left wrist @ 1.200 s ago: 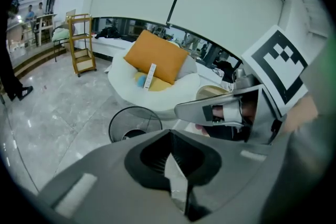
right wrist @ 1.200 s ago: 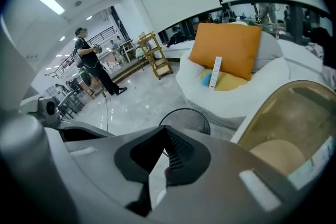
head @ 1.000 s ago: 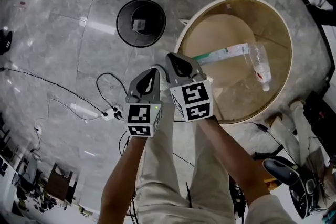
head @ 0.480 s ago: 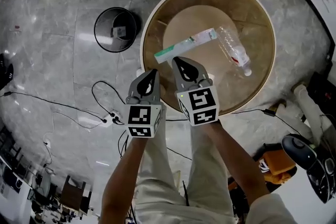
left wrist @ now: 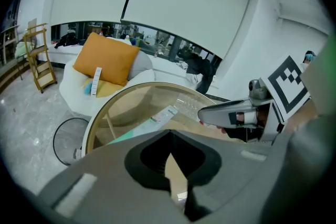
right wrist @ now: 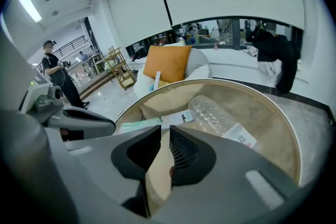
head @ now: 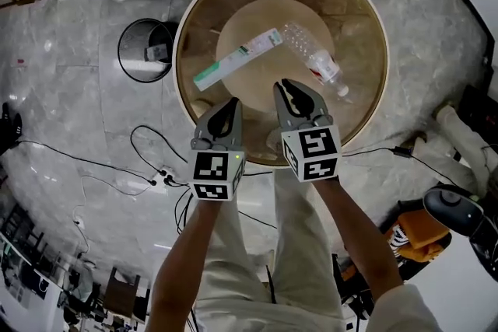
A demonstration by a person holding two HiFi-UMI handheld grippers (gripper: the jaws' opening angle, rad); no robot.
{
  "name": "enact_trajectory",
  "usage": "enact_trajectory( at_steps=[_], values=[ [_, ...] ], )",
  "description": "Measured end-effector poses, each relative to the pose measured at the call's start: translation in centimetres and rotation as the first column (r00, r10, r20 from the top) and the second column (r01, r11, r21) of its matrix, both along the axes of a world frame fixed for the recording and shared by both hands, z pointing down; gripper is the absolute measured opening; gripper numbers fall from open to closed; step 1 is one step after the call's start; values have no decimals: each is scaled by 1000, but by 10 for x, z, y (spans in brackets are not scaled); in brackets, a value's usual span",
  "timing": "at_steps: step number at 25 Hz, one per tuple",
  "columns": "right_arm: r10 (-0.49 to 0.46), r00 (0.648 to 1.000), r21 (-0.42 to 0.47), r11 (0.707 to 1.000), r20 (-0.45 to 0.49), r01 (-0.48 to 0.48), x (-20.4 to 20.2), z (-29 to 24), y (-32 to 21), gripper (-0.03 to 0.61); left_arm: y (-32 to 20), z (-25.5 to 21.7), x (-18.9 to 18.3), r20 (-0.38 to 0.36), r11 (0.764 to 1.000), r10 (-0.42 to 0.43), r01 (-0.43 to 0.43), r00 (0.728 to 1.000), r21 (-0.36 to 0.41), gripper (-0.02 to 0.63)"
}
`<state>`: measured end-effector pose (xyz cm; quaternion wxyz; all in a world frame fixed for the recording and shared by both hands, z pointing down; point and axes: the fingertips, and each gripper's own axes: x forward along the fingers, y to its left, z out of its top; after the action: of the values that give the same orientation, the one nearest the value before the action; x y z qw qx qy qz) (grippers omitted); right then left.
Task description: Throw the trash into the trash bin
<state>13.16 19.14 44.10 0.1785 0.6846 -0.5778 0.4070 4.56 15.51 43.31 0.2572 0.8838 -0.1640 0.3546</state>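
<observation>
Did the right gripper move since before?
Yes. The right gripper went from the round wooden table's left rim toward the clear plastic bottle, empty jaws just opening.

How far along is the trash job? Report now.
Done: one small piece already lies in the bin. In hand: nothing. The left tool is shut, the right tool has just been opening, both empty. Left: the box and bottle on the table.
</observation>
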Motion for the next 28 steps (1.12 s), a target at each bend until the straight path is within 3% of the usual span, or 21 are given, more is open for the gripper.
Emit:
enact_trajectory(
  at_steps=[11,15,22,28],
  values=[
    [-27,995,-70,997,-96,21,81,4,92,204,45,2,49,-7,997,77,-77,997,0,0],
    [-69,991,-94,994,-115,59,98,15,106,296,58,7,61,0,994,108,-108,994,2,0],
    [-228,966,-180,962,-122,204,105,51,121,282,72,10,78,8,994,110,-110,994,-8,0],
    [-287,951,-238,937,-112,255,107,66,130,237,77,2,79,1,995,99,-99,995,2,0]
  ],
)
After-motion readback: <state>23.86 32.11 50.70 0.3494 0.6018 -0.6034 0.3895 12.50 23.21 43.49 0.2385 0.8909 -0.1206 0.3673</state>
